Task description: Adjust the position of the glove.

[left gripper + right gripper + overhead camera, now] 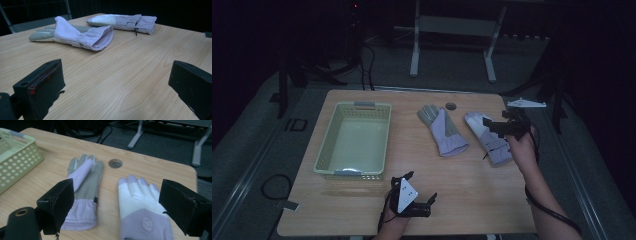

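So the right gripper (504, 125) hangs over the right glove (489, 136), centre-right of the frame, jaws wide apart, probably lining up a grab. Left gripper (419, 197) sits low, jaws apart too, basket (354, 140) waiting on the worktop (462, 190).

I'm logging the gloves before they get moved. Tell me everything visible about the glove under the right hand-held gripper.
The right glove lies flat on the wooden table, fingers pointing away from the person. It looks like soft fabric: white fingers and upper part, lilac lower part with a round embossed mark. The right hand-held gripper hovers open above it.
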Demonstrator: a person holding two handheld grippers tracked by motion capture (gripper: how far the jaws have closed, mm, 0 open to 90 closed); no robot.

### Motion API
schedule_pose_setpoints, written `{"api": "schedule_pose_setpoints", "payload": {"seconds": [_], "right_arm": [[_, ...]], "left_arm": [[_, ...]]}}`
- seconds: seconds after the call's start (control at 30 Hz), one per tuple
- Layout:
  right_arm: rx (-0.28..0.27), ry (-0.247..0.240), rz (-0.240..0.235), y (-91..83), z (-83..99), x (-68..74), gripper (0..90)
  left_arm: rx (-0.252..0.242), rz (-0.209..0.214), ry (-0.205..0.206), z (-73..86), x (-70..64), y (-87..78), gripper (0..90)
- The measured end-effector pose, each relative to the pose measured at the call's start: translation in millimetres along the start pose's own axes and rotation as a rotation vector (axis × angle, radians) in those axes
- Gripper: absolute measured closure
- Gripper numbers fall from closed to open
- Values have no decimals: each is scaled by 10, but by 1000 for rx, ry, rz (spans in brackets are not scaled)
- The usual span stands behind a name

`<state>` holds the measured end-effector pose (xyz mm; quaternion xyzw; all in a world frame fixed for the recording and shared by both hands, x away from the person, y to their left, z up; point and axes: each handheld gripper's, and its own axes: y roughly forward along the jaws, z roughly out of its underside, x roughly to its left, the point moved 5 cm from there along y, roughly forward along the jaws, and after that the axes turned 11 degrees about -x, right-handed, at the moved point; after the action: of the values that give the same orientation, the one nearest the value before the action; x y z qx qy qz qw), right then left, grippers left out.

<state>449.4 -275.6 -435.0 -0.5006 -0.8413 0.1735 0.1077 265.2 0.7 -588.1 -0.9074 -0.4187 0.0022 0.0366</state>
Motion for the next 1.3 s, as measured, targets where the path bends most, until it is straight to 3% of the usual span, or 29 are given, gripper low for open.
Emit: {"api": "schedule_pose_setpoints", "payload": {"seconds": [0.17, 0.2, 0.4, 0.57, 0.67, 0.7, 0.77, 0.8, 0.87, 1.03, 1.17, 1.2, 1.3], "right_arm": [[12, -15, -57, 93, -28, 103, 129], [4, -24, -90, 176, -45, 196, 125], [31, -18, -130, 342, -38, 375, 125], [78, -16, -225, 589, 2, 641, 125], [87, -15, -240, 700, 29, 714, 125], [96, -9, -242, 815, 66, 755, 125], [96, -1, -242, 862, 81, 764, 126], [106, 5, -236, 1005, 142, 772, 136], [112, 4, -233, 1053, 164, 772, 141], [177, -20, -168, 1401, 325, 726, 209], [195, -39, -145, 1487, 375, 719, 224], [232, -33, -123, 1581, 469, 688, 288], [265, -8, -128, 1649, 563, 657, 290]], "left_arm": [[-1, 3, 0, 0, -3, -1, 4], [-2, 5, -6, 0, 3, 0, 4], [2, 8, -22, 2, 22, -7, 4], [1, 8, -27, 2, 27, -5, 4], [2, 11, -36, 2, 34, -6, 4], [2, 12, -37, 3, 36, -7, 4], [1, 14, -37, 2, 36, -6, 4], [1, 15, -39, 3, 33, -7, 4], [2, 17, -38, 3, 32, -8, 4], [2, 20, -39, 3, 33, -9, 4], [2, 21, -47, 3, 40, -8, 4], [2, 21, -49, 4, 42, -7, 4], [4, 21, -31, 3, 23, -6, 4]]}}
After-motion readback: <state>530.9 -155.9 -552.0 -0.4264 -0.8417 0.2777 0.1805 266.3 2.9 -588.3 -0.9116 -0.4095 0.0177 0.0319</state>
